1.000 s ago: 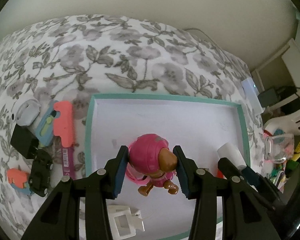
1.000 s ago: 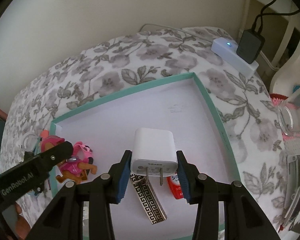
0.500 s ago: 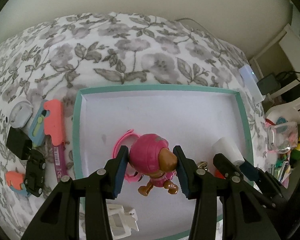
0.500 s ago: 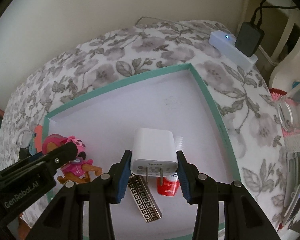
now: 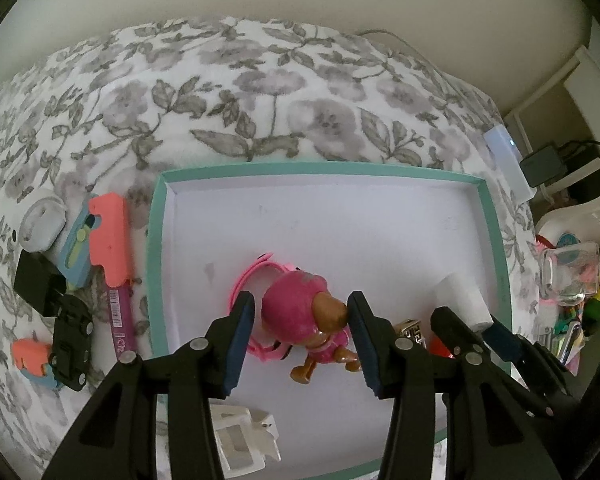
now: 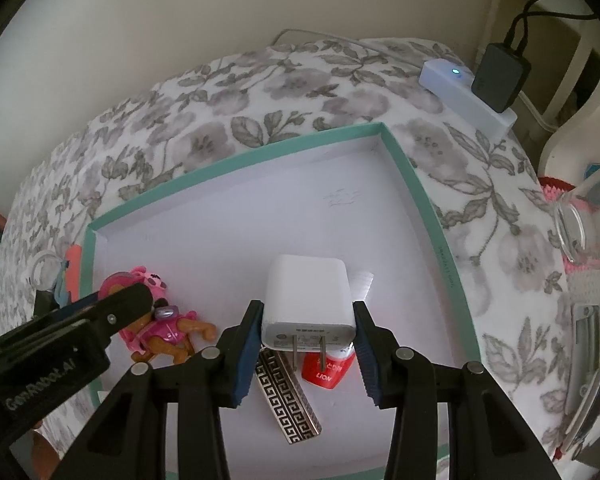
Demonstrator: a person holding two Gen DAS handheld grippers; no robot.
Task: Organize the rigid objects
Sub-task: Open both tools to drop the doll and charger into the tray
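A white tray with a teal rim (image 5: 156, 240) (image 6: 432, 216) lies on a flowered cloth. My left gripper (image 5: 300, 316) has opened around a pink toy puppy (image 5: 300, 316), which rests on the tray floor beside a pink band (image 5: 248, 276); there is a gap at the left finger. The puppy also shows in the right wrist view (image 6: 168, 332). My right gripper (image 6: 306, 328) is shut on a white wall charger (image 6: 306, 300), prongs toward me, held over the tray. Under it lie a patterned metal bar (image 6: 288, 396) and a red tube (image 6: 326, 368).
Left of the tray lie coral and blue blocks (image 5: 108, 236), a black toy car (image 5: 70, 344), a black box (image 5: 36, 284), a purple pen (image 5: 118, 320) and a white round case (image 5: 42, 224). A white clip (image 5: 240, 440) is near me. A glass jar (image 5: 568, 272) and a power strip (image 6: 464, 92) are at right.
My left gripper has opened and let go of the pink puppy, which now lies in the tray. Both grippers have pulled back slightly. The right one still holds the charger.
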